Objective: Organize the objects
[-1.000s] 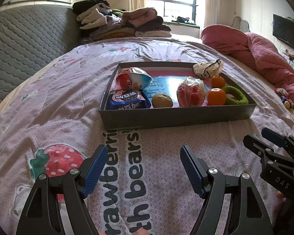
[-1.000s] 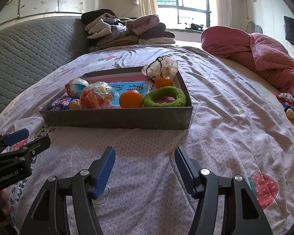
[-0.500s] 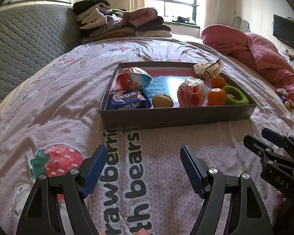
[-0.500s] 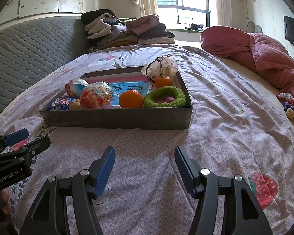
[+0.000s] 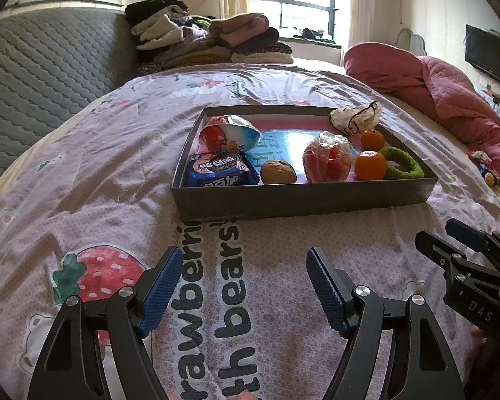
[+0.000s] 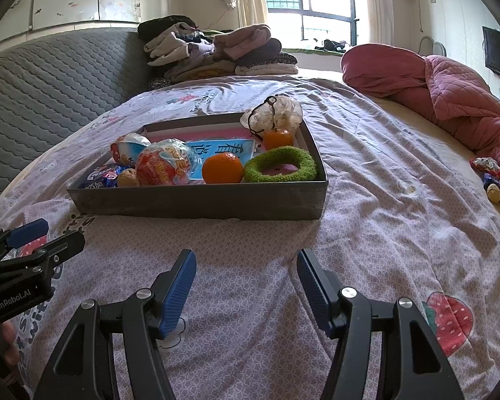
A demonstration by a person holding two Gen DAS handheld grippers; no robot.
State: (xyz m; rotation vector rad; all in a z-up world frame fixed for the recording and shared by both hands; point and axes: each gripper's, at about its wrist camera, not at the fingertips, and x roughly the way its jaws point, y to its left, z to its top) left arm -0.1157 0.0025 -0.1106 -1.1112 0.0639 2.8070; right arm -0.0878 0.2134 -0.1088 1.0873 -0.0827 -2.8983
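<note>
Though fingers [image 5: 165, 286] apart, tray [image 5: 300, 196] beyond.

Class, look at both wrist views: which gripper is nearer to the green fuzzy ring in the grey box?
Right. The right gripper sits almost straight before the green ring, while the left gripper sits off toward the box's other end.

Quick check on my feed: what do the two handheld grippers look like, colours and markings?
Both match: matte black angular frames with silver screws and ribbed blue pads on the fingers. The left gripper carries white "GenRobot.AI" lettering on its side; the right gripper shows "DAS". No cables or sleeves visible.
</note>
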